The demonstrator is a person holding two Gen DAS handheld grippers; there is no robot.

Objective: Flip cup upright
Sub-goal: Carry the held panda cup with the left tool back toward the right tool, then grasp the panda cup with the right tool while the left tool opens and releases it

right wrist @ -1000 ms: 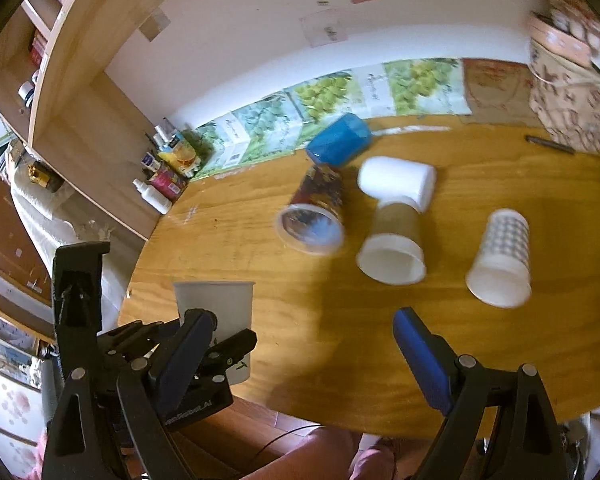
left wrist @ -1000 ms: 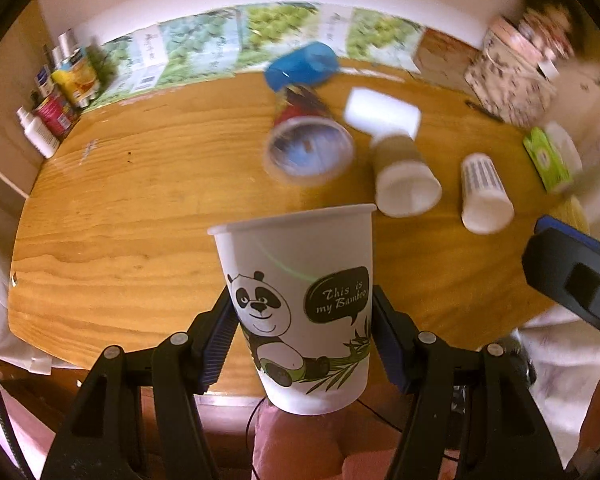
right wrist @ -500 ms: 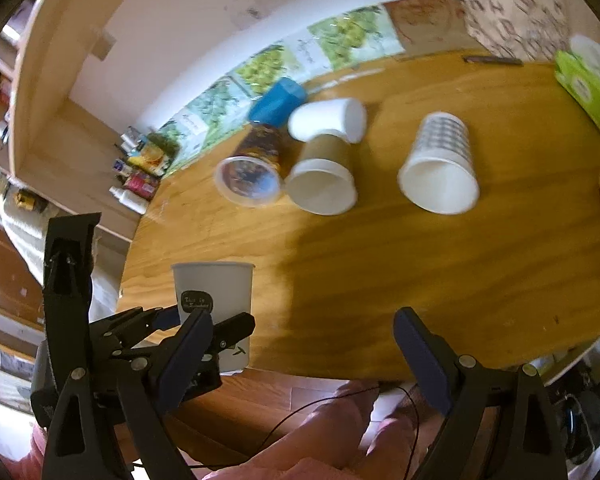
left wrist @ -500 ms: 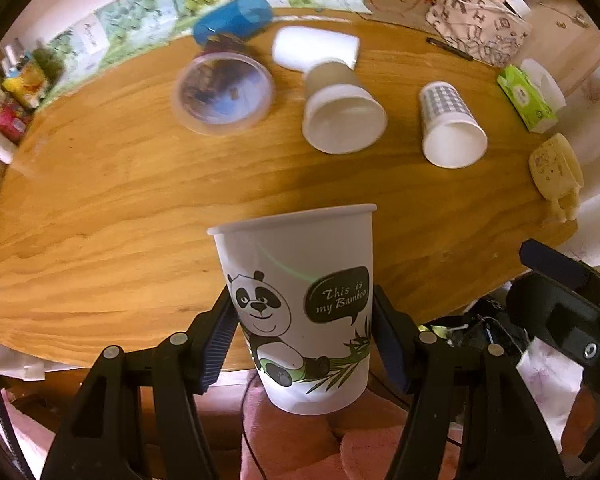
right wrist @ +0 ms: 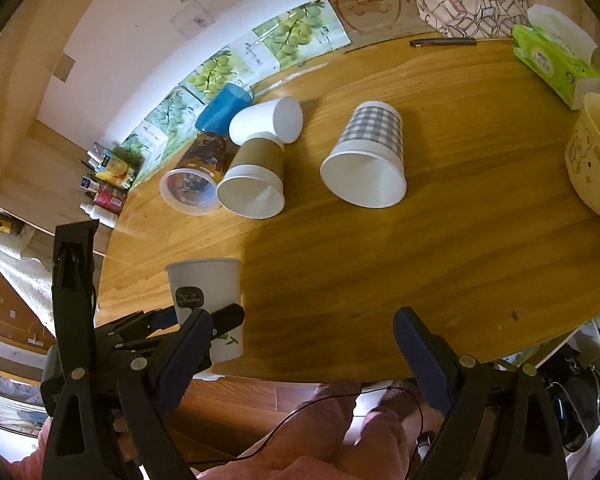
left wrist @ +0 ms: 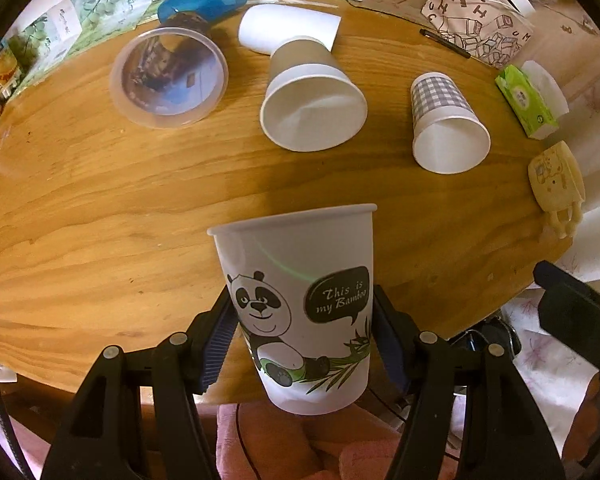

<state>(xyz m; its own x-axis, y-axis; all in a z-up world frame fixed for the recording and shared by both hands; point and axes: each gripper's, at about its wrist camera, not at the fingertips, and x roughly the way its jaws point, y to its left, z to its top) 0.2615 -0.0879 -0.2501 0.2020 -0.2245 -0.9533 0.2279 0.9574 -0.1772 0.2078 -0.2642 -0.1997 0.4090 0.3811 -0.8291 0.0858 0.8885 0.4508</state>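
Warm dim indoor light, broad shadow across the near counter (left wrist: 100,208), strong fisheye bending, black vignetted corners, mostly sharp

Both views above shared table (left wrist: 100,208), seemingly.

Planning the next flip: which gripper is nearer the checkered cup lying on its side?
Right. The right gripper, open, has the checkered cup ahead of it. The left gripper sits further left, shut on the panda cup.

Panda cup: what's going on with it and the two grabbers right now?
Left gripper clamped on panda cup, upright, above near table edge. Right gripper open, empty. Nothing below in the way.
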